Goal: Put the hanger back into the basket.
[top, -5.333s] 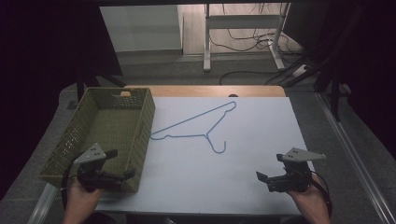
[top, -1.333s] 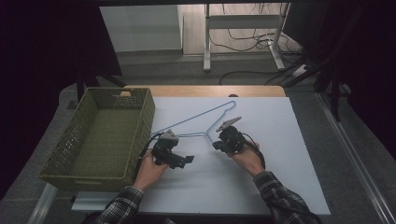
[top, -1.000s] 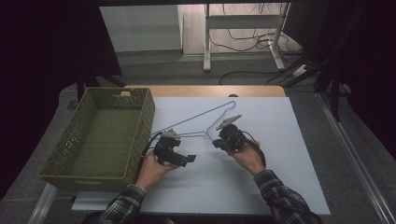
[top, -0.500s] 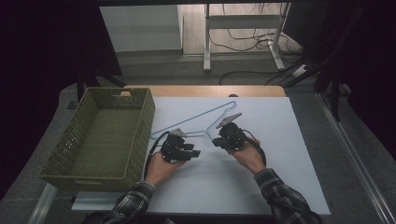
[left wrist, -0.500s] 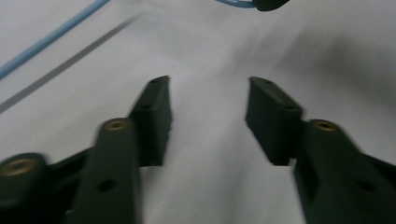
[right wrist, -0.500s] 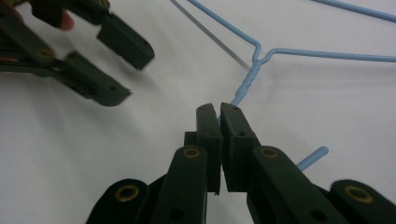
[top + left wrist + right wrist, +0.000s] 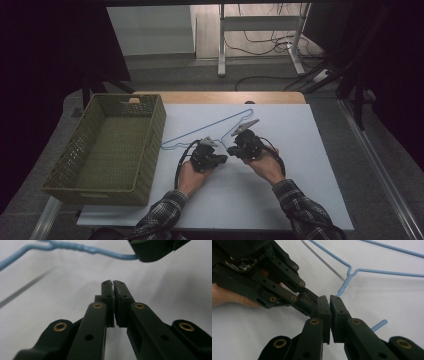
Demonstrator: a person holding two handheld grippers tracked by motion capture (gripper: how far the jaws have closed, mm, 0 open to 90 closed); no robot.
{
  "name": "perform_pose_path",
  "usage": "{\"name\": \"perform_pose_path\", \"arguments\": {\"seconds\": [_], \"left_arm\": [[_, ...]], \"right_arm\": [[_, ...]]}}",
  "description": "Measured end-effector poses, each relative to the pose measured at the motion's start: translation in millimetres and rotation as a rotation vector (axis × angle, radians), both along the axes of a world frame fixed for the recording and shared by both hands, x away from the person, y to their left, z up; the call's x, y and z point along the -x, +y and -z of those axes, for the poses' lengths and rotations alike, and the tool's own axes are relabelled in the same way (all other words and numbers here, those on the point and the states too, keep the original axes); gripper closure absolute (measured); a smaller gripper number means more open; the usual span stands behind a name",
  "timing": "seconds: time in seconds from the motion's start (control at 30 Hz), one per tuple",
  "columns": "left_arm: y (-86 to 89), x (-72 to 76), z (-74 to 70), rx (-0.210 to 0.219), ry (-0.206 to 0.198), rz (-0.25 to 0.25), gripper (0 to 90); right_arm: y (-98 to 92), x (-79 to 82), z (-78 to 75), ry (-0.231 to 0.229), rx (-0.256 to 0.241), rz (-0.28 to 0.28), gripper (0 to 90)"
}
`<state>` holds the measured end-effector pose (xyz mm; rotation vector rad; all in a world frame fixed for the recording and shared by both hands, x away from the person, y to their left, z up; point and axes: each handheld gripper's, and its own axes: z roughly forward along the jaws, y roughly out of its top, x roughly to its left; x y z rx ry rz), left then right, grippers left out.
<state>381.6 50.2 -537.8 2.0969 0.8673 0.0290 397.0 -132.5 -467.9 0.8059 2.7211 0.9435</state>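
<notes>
The left gripper (image 7: 221,159) has moved right, close to the right gripper (image 7: 233,150), whose jaws pinch the thin blue wire hanger's (image 7: 207,131) hook; the left jaws are closed on nothing.

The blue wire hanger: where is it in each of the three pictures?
High view: the blue hanger lies mid-table on the white sheet, right of the green basket.
Left gripper view: top edge, its twisted neck running to the right gripper.
Right gripper view: upper right, neck just beyond the right gripper.
Shared landmark: the twisted neck.
</notes>
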Motion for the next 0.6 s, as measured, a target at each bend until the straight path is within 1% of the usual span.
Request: {"name": "perform_pose_path", "arguments": {"seconds": [0.03, 0.07, 0.1, 0.13, 0.2, 0.27, 0.33, 0.47, 0.53, 0.57, 0.6], "left_arm": [[-0.4, -1.3, -0.6, -0.014, -0.009, 0.017, 87.1], [-2.1, -1.1, -0.6, -0.002, -0.014, 0.011, 87.1], [-3.7, -2.0, -1.2, -0.004, -0.021, 0.013, 87.0], [-3.7, -3.2, -2.0, -0.018, -0.03, 0.026, 87.0], [-6.3, -3.5, -2.8, -0.008, -0.036, 0.017, 87.0], [-7.8, -4.8, -2.7, -0.01, -0.04, 0.02, 87.0], [-9.7, -4.8, -2.1, -0.001, -0.046, 0.012, 86.7], [-13.5, -4.2, -1.0, 0.001, -0.053, 0.021, 86.7], [-14.2, -3.6, -0.3, 0.001, -0.062, 0.023, 86.7], [-14.9, -3.7, 0.3, 0.007, -0.056, 0.018, 86.7], [-15.2, -3.5, 1.0, 0.011, -0.055, 0.018, 86.7]], "right_arm": [[-0.2, 0.0, 0.0, 0.001, -0.002, 0.0, 87.0], [-0.2, 0.0, 0.1, 0.002, -0.004, 0.002, 87.0], [-0.2, -0.1, 0.3, 0.003, -0.004, 0.002, 87.0], [-0.1, -0.1, 0.4, 0.003, -0.004, 0.001, 86.9], [-0.1, -0.1, 0.5, 0.004, -0.004, 0.002, 86.9], [-0.1, 0.1, 0.3, 0.004, -0.005, 0.002, 86.9], [-0.1, 0.2, 0.4, 0.005, -0.006, 0.003, 86.9], [-0.2, 0.7, 1.1, 0.01, -0.011, 0.006, 86.6], [-1.1, 0.4, 1.8, 0.023, -0.018, 0.011, 85.6], [-1.8, -0.5, 1.9, 0.035, -0.024, 0.015, 80.2], [-2.5, -0.8, 1.3, 0.033, -0.029, 0.025, 80.3]]}}
